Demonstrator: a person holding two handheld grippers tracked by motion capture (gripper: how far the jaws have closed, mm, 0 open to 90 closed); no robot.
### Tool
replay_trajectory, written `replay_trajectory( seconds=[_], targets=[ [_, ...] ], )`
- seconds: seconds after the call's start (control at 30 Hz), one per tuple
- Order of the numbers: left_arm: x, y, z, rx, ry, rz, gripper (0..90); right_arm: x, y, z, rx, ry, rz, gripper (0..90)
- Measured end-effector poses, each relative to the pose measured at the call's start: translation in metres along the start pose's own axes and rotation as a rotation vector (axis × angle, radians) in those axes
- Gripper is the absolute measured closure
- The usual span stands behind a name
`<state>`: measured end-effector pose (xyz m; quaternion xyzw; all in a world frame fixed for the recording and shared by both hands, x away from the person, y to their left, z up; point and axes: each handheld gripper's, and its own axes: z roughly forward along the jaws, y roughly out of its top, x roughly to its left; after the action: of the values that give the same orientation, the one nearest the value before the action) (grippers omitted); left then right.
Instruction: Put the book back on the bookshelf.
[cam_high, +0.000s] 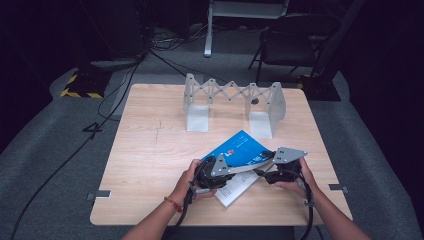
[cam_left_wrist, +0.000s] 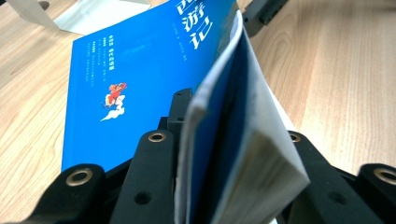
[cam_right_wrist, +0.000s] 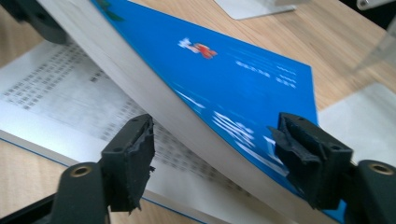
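Lying half-open, the blue-covered book (cam_high: 240, 150) has left tongs (cam_high: 216, 172) pinching its pages, right tongs (cam_high: 267, 172) wide.

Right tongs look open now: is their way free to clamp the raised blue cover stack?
Probably yes. The right tongs already straddle the book, with the lifted cover and pages between their open pads; nothing blocks them. The left tongs hold another part.

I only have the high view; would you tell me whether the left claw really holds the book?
Observer: Yes. The left gripper view shows the left claw shut on the raised front part of the book.
Operator: Thank you. Is the right claw gripping too?
Observer: No. The right claw is open, its jaws either side of that raised part without pressing.
Operator: What lies under it?
Observer: A printed page, flat.
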<state>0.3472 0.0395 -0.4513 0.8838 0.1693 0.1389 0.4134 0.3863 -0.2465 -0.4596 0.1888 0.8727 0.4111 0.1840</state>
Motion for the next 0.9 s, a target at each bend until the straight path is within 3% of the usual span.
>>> replay_trajectory(
  seconds=[0.13,0.37,0.47,0.53,0.57,0.67,0.77,0.9],
  targets=[
    [0.003,-0.006,-0.006,-0.010,-0.010,-0.007,70.6,-0.010,-0.009,0.002,0.008,-0.007,0.025,25.5],
    [0.007,-0.014,-0.013,-0.026,-0.029,-0.014,70.1,-0.010,-0.010,0.010,0.023,-0.016,0.032,22.7],
    [0.010,-0.016,-0.016,-0.034,-0.041,-0.017,70.0,-0.012,-0.013,0.014,0.053,-0.054,0.044,26.0],
    [0.011,-0.019,-0.018,-0.037,-0.050,-0.024,69.6,-0.018,-0.017,0.016,0.046,-0.039,0.081,29.2],
    [0.012,-0.019,-0.019,-0.041,-0.055,-0.023,69.3,-0.020,-0.018,0.016,0.035,-0.002,0.096,31.5],
    [0.014,-0.020,-0.022,-0.051,-0.067,-0.045,67.4,-0.015,-0.013,0.014,0.008,-0.032,0.024,38.0],
    [0.017,-0.020,-0.025,0.000,-0.083,-0.053,59.5,-0.011,-0.008,0.009,-0.028,-0.073,-0.003,41.5],
    [0.008,-0.019,-0.027,0.087,-0.012,-0.034,51.1,-0.007,-0.003,0.007,-0.034,-0.095,-0.025,42.7]
  ],
)
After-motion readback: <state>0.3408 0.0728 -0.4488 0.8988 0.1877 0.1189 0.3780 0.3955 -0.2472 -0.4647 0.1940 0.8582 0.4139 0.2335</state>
